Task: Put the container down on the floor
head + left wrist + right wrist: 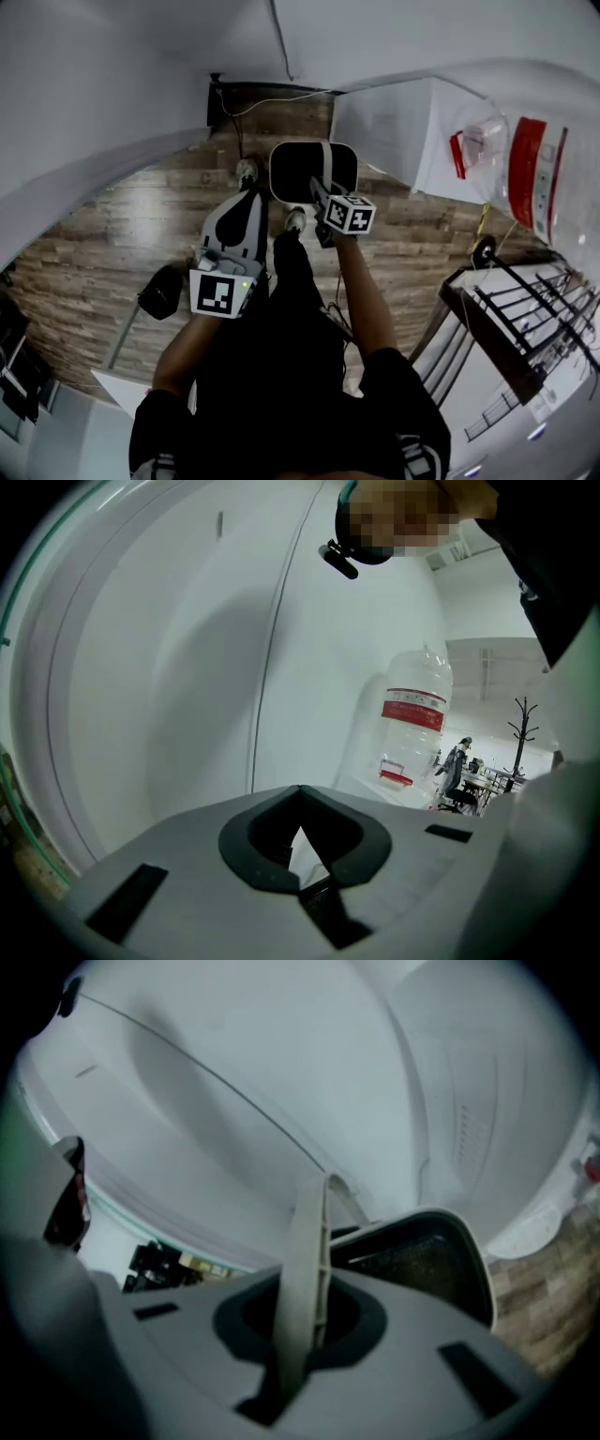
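In the head view a container [312, 169] with a white rim and dark inside hangs above the wooden floor [112, 234], in front of the person's feet. My right gripper [323, 202] is shut on its pale handle [306, 1269], which runs up between the jaws in the right gripper view. The container's dark basin [422, 1260] shows just beyond, tilted. My left gripper [242, 202] hangs left of the container, apart from it, jaws together and holding nothing. In the left gripper view the left gripper [302, 850] points at a white wall.
A white cabinet [394, 131] carrying a water jug [534, 178] with a red label stands at the right. A black rack [525, 328] is nearer right. A small dark object [161, 292] lies on the floor at left. A cable [279, 42] runs down the wall.
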Available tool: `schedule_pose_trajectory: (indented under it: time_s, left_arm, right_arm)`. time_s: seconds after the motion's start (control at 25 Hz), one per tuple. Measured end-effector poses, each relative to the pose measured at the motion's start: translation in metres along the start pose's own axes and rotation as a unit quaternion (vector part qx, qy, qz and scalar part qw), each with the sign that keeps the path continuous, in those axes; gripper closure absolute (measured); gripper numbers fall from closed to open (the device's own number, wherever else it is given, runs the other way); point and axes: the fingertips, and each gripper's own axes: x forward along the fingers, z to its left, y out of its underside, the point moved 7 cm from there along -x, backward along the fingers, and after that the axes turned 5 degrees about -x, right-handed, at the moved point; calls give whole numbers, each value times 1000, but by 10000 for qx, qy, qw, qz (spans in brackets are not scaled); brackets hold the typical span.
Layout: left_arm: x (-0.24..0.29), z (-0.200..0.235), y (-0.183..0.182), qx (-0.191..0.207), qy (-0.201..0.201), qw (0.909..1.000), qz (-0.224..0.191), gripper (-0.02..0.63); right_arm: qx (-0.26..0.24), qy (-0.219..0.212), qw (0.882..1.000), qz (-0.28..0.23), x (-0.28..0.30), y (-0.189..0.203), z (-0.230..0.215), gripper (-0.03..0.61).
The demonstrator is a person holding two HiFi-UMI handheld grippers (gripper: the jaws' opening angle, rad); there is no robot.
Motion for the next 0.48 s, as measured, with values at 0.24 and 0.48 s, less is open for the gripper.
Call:
schedule_pose_trajectory:
  time_s: [0.24, 0.48]
  left_arm:
    - [24, 12, 12, -95, -101, 9999, -8, 586]
    - [35, 26, 24, -178, -153, 9997, 76, 586]
  right_arm:
    - [77, 214, 9996, 170, 41, 6, -32, 545]
    - [276, 353, 9986, 273, 85, 11, -55, 545]
